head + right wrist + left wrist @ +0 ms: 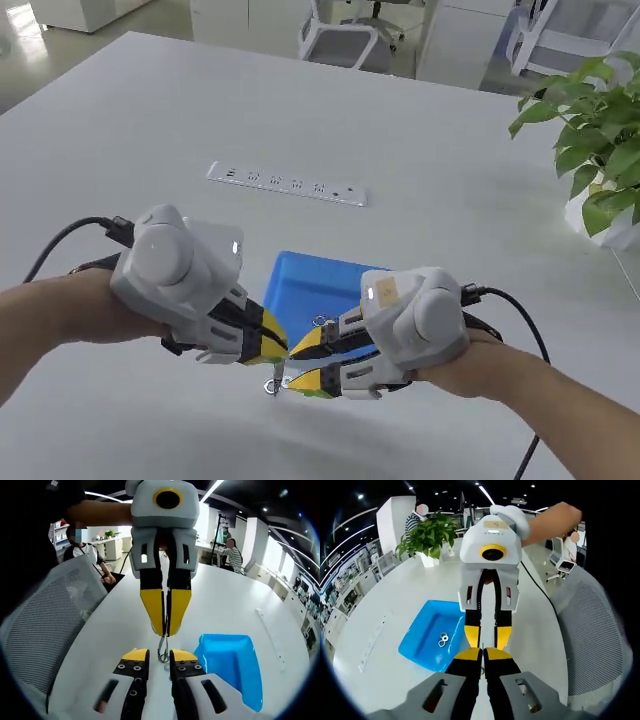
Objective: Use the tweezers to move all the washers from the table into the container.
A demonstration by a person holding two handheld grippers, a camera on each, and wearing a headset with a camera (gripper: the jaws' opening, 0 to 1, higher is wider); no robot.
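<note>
The two grippers meet tip to tip just above the table, in front of the blue container [300, 285]. My left gripper [283, 347] is shut on the thin metal tweezers [163, 645], which stick out of its yellow tips [165, 622] toward the table. My right gripper [160, 656] is open, its jaws on either side of the tweezers' lower end without pressing it. A small metal ring shape shows at that end; I cannot tell if it is a washer. Two washers [442, 640] lie inside the container [427, 632].
A white power strip [287, 184] lies behind the container. A potted plant [598, 130] stands at the far right table edge. A mesh office chair [45, 615] is close to the near table edge. People sit in the background.
</note>
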